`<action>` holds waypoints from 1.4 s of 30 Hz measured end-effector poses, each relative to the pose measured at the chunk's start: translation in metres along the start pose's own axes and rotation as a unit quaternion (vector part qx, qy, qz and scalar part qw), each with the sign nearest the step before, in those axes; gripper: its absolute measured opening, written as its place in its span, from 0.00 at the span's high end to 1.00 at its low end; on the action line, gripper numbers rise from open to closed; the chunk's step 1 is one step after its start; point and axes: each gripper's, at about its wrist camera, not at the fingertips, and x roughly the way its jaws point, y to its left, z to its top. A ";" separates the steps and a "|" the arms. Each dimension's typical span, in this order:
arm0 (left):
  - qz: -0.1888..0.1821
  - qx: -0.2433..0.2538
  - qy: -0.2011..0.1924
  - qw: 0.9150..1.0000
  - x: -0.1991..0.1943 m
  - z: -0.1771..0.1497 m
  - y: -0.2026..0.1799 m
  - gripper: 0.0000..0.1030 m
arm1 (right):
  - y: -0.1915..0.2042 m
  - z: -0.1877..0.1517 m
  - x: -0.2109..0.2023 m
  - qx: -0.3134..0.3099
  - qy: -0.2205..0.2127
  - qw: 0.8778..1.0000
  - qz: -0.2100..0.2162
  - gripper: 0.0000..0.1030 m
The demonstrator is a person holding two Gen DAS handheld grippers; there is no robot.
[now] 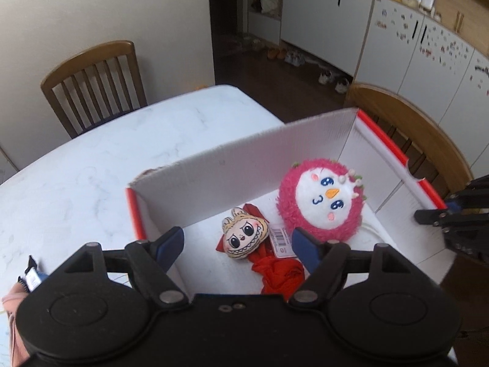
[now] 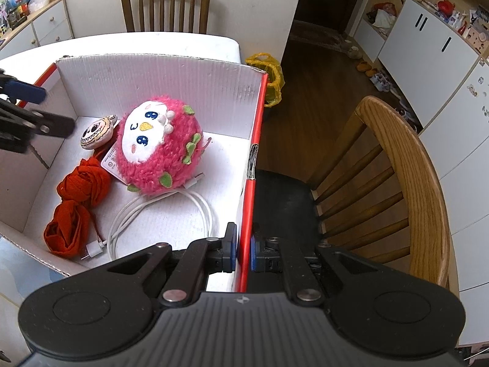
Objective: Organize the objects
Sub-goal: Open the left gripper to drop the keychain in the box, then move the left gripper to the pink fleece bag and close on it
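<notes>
You're working in a lived-in home, in its dining area. A white marble-look worktop [image 1: 128, 140] has wooden slat-back chairs [image 2: 166, 6] drawn up to it. At the upper right of the frame, white cabinets [image 1: 327, 27] carry stickers and shelf clutter, and shoes [image 1: 293, 56] lie on the dark wood floor [image 2: 318, 91] beneath them.

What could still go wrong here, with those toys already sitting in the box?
The box sits close to the table's edge, with its red side wall pinched by the right tongs; a tug might tip or slide it toward the chair. The open left tongs hang just above the small doll and could snag its red strap. The white cable lies partly under the pink plush, so lifting either may drag the other.
</notes>
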 end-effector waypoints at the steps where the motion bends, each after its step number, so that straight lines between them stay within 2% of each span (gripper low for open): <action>1: 0.000 -0.004 -0.006 1.000 -0.007 -0.001 0.002 0.25 | 0.001 -0.001 0.001 0.000 0.000 1.000 0.000 0.92; 7: 0.008 -0.024 -0.033 0.999 -0.041 -0.008 0.015 0.24 | 0.001 -0.001 0.001 -0.002 0.001 1.000 -0.001 0.92; 16: 0.033 -0.059 -0.051 0.996 -0.082 -0.039 0.048 0.24 | 0.000 -0.002 0.001 -0.002 0.003 1.000 -0.001 0.92; 23: 0.085 -0.121 -0.055 0.987 -0.099 -0.064 0.093 0.18 | 0.000 -0.003 0.000 -0.002 0.003 1.000 -0.003 0.92; 26: 0.100 -0.143 -0.054 0.983 -0.104 -0.075 0.111 0.12 | -0.001 -0.004 0.000 -0.002 0.003 1.000 -0.004 0.92; 28: 0.106 -0.155 -0.055 0.981 -0.106 -0.082 0.121 0.04 | -0.001 -0.004 0.000 -0.002 0.003 1.000 -0.004 0.92; 30: 0.108 -0.165 -0.051 0.979 -0.105 -0.088 0.130 0.01 | -0.001 -0.004 0.000 -0.003 0.004 1.000 -0.005 0.92; 42: 0.123 -0.202 -0.004 0.972 -0.065 -0.125 0.164 0.01 | 0.002 -0.003 -0.003 -0.003 0.006 1.000 -0.013 0.92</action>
